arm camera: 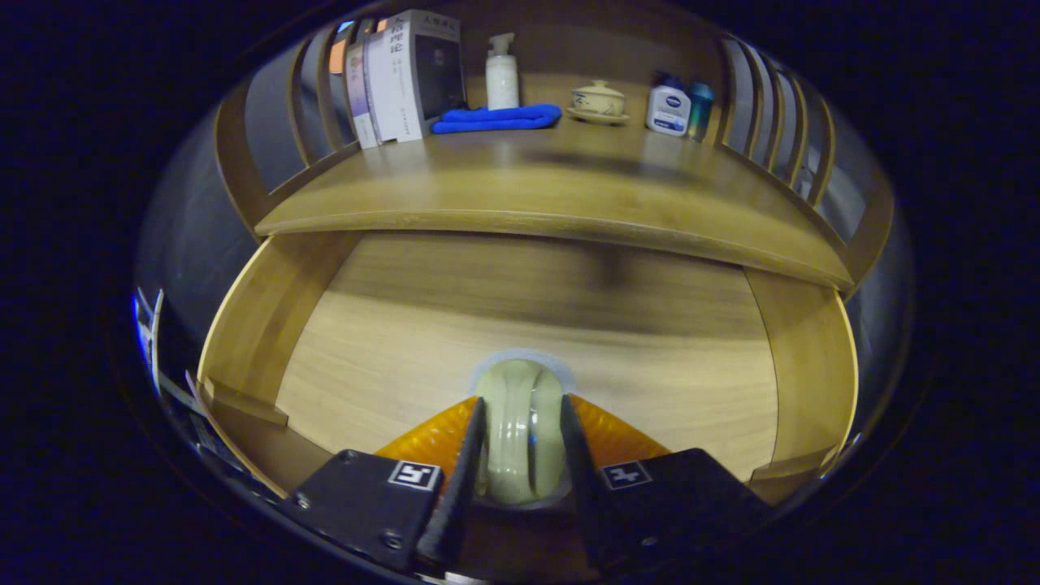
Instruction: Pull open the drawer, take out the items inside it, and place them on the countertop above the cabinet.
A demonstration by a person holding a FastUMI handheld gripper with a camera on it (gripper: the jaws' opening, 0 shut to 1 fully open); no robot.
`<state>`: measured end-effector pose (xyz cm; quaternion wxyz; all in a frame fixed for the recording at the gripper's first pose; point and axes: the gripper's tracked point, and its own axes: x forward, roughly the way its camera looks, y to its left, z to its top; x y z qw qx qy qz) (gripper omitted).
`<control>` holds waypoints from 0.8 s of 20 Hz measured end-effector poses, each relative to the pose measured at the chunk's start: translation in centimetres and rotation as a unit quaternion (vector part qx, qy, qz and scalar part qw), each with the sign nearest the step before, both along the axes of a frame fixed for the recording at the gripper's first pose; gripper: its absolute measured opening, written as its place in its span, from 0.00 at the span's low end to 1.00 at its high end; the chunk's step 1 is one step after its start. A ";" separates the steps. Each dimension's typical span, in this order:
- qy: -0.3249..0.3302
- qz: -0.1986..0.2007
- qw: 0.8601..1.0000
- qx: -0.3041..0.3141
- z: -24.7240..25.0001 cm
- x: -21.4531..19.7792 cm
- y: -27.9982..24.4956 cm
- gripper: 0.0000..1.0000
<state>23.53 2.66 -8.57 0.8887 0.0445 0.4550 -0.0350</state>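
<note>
The gripper (520, 455) pinches a pale green tape roll (520, 431), a finger pressed on each flat side. The roll stands on edge, its curved rim facing up and ahead, its axis running crosswise from finger to finger; its round plane lines up with the fingers, pointing toward twelve o'clock. It sits above the bare floor of the open drawer (528, 333), near the drawer's front end. The drawer is wooden, with raised side walls at nine and three o'clock of the roll.

Beyond the drawer, at twelve o'clock, lies the countertop (536, 183) of the cabinet, fenced by curved wooden slats on both sides. On it, from eleven o'clock round to one: about four upright books (398, 77), the largest with Chinese characters down its white spine, too small to read with certainty; one folded blue cloth (497, 119); one white pump bottle (502, 75) behind the cloth, its label blurred; one cream lidded cup on a saucer (599, 101); one white bottle with a dark blue label (668, 106) whose wording cannot be made out; and one teal bottle (700, 106) just beside it. The cloth touches the foot of the books.
</note>
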 end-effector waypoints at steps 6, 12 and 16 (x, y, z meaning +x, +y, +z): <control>-0.011 0.016 1.000 -0.014 0.3 0.3 0.2 0.29; -0.022 0.020 1.000 -0.004 0.5 0.3 0.1 0.17; -0.039 0.018 0.999 -0.018 2.3 0.3 -0.7 0.17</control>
